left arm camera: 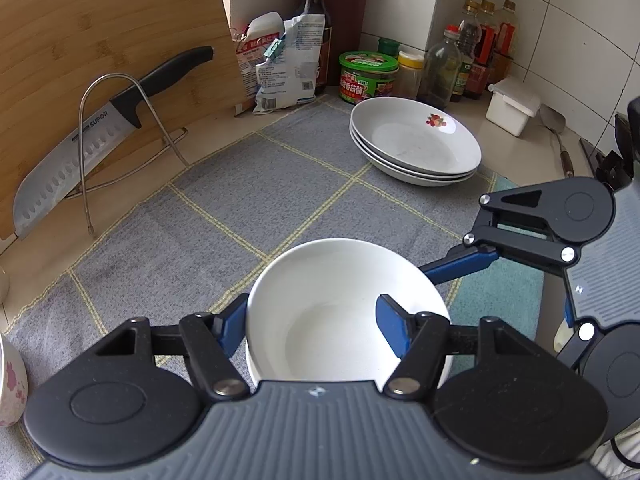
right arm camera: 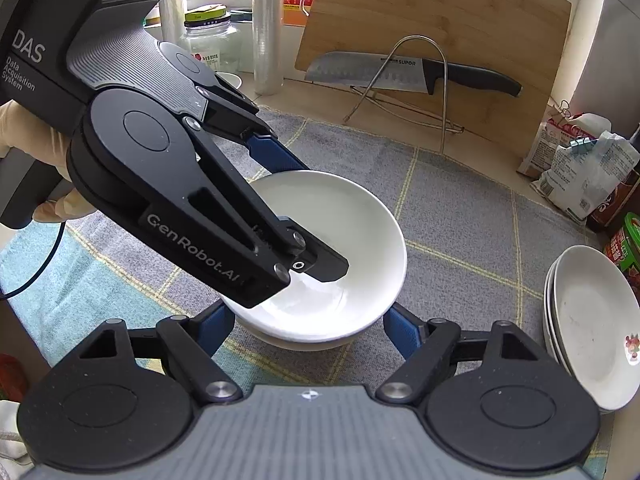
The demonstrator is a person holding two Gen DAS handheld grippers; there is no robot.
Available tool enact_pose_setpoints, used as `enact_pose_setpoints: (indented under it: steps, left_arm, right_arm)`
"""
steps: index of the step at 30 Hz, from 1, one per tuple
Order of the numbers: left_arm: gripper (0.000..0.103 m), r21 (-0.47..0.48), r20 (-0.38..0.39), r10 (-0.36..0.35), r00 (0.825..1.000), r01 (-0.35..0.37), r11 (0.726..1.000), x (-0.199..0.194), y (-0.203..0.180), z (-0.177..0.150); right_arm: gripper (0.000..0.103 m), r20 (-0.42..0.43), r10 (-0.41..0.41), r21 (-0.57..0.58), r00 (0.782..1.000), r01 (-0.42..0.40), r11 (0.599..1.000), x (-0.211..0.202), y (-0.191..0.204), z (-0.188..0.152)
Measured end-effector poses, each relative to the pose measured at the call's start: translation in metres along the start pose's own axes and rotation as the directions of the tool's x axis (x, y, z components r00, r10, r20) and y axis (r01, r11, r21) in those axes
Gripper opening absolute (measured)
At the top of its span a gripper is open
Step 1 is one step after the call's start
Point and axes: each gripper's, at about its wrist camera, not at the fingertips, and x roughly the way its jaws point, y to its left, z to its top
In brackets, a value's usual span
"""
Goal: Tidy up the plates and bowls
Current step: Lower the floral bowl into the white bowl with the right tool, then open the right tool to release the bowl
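Note:
A white bowl [left arm camera: 340, 304] sits on the grey checked mat, stacked on another white bowl [right arm camera: 304, 342] whose rim shows beneath it. My left gripper [left arm camera: 312, 320] straddles the near rim of the top bowl [right arm camera: 344, 232], one finger outside on the left, one finger inside. I cannot tell whether it pinches the rim. My right gripper [right arm camera: 308, 328] is open, its blue fingers on either side of the bowl stack, low near the mat; it also shows in the left wrist view [left arm camera: 460, 264]. A stack of three white plates [left arm camera: 416, 140] with a red flower print stands at the back right [right arm camera: 592, 328].
A bamboo cutting board [left arm camera: 100, 40] leans at the back with a large knife [left arm camera: 80, 136] on a wire rack. Sauce bottles [left arm camera: 476, 44], jars [left arm camera: 368, 76], bags [left arm camera: 284, 60] and a white box [left arm camera: 512, 106] crowd the back corner. A floral cup [left arm camera: 10, 384] stands at left.

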Motion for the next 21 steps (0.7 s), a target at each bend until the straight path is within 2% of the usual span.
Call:
enact_pose_setpoints:
  steps: [21]
  left_arm:
    - [0.066,-0.010,-0.006,0.000,1.000,0.000,1.000,0.0040,0.0018,-0.0028]
  right_arm:
    - [0.085,-0.007,-0.001,-0.005,1.000,0.001,1.000,0.0034,0.0018,0.0011]
